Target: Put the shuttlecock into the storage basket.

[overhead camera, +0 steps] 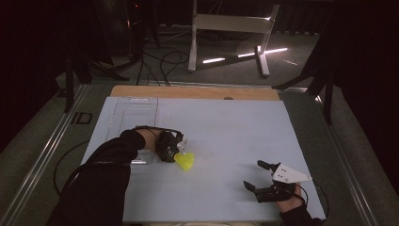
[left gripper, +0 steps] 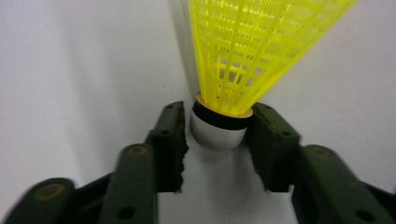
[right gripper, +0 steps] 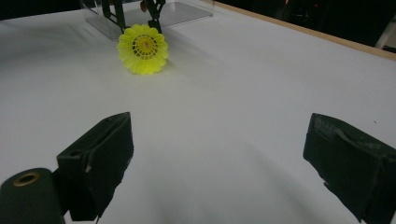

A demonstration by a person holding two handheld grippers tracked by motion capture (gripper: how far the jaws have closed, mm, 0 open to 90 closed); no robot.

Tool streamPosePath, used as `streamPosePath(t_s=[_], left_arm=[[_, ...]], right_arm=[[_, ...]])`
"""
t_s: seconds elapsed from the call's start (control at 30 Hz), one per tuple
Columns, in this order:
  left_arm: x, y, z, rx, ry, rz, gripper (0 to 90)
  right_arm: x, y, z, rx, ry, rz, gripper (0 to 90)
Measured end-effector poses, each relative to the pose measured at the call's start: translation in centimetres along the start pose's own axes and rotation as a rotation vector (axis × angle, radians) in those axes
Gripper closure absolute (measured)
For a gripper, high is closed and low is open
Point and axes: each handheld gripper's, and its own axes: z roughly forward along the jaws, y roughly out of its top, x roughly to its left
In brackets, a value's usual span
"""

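Observation:
A yellow plastic shuttlecock [overhead camera: 186, 161] lies on its side on the white table sheet, left of centre. My left gripper [overhead camera: 175, 149] reaches it from the left. In the left gripper view my left gripper [left gripper: 218, 140] has both black pads pressed against the white cork base, and the mesh skirt of the shuttlecock [left gripper: 252, 42] points away. My right gripper [overhead camera: 254, 174] rests near the front right of the table, open, with nothing between its jaws. In the right gripper view my right gripper [right gripper: 219, 144] faces the shuttlecock [right gripper: 142, 48], which lies far off with its open skirt toward the camera.
A clear plastic box [overhead camera: 134, 115] stands at the table's back left, just behind the shuttlecock [right gripper: 154, 11]. The table sheet [overhead camera: 226, 127] ends at a wooden strip [overhead camera: 197, 92] along the far edge. A white metal stand [overhead camera: 230, 23] and cables are on the floor beyond.

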Motion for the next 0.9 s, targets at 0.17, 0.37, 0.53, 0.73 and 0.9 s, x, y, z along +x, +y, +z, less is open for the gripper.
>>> streamPosePath(t_s=[0.17,0.37,0.53,0.73,0.9], left_arm=[[0.0,-0.2,-0.3,-0.017,-0.028,-0.032,64.7],[0.3,0.0,-1.1,-0.012,-0.056,-0.099,65.3],[0.7,0.5,-1.9,-0.017,-0.068,-0.188,65.4],[0.6,1.3,-2.8,-0.036,-0.064,-0.262,65.5],[0.3,1.9,-3.6,-0.069,-0.078,-0.297,65.5]], right_arm=[[0.0,0.0,0.0,-0.001,0.001,0.001,8.7],[0.0,0.0,0.0,0.001,0.003,0.002,8.7],[0.0,0.0,0.0,0.001,0.001,0.002,8.7],[-0.1,0.0,0.0,0.002,0.002,0.002,8.7],[-0.1,0.0,0.0,0.001,0.001,0.004,8.7]])
